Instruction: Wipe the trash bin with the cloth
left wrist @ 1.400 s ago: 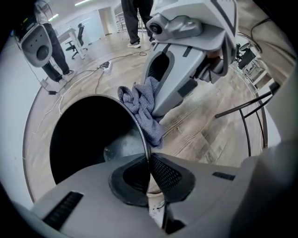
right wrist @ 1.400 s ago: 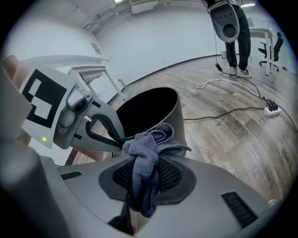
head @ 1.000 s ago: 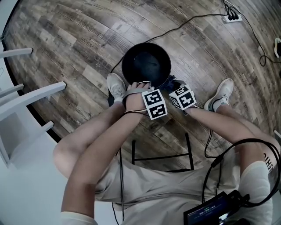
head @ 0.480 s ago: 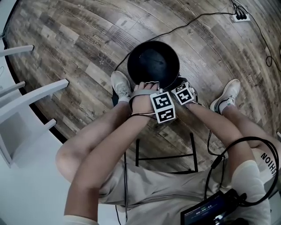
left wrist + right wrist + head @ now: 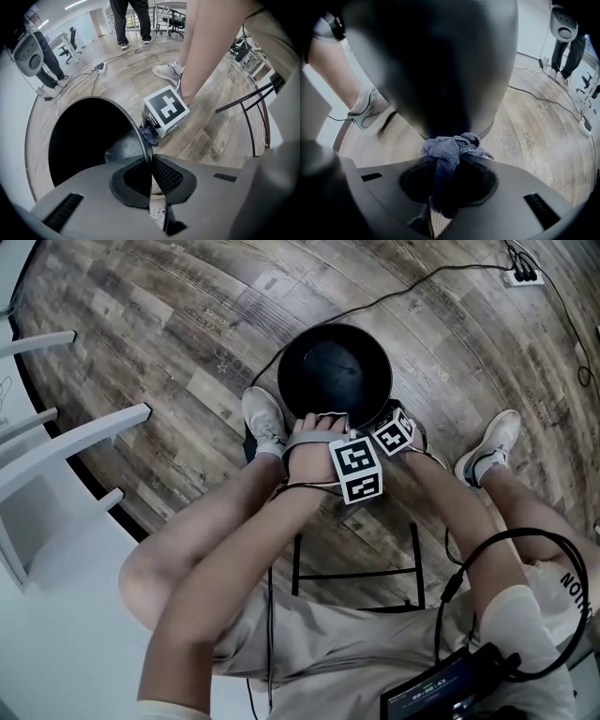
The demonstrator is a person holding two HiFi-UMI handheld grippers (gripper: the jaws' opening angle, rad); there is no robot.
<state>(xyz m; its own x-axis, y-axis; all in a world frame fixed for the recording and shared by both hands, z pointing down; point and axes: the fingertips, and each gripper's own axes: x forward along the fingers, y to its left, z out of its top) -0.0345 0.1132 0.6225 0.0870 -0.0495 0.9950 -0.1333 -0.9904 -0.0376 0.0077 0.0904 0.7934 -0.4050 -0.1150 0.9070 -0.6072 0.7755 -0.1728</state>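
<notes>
Right gripper view | right hand-held gripper (image 5: 448, 176) pinches knitted cloth (image 5: 446, 151) | left hand-held gripper (image 5: 151, 179) clamps round bin (image 5: 89, 137)

Head cam: above the person, faces steeply down at the floor (image 5: 141, 334); bin (image 5: 335, 371) at 12 o'clock, mid-range.

Left gripper cam: just behind left gripper (image 5: 151, 180), low, faces along the bin rim. Bin interior at 10 o'clock, very near.

Right gripper cam: behind right gripper (image 5: 447, 185), faces past cloth (image 5: 445, 150). Bin's outer wall fills 12 o'clock, nearly touching.

Shared: bin in all 3 views; right gripper's marker cube (image 5: 165, 110) in head + left views.
</notes>
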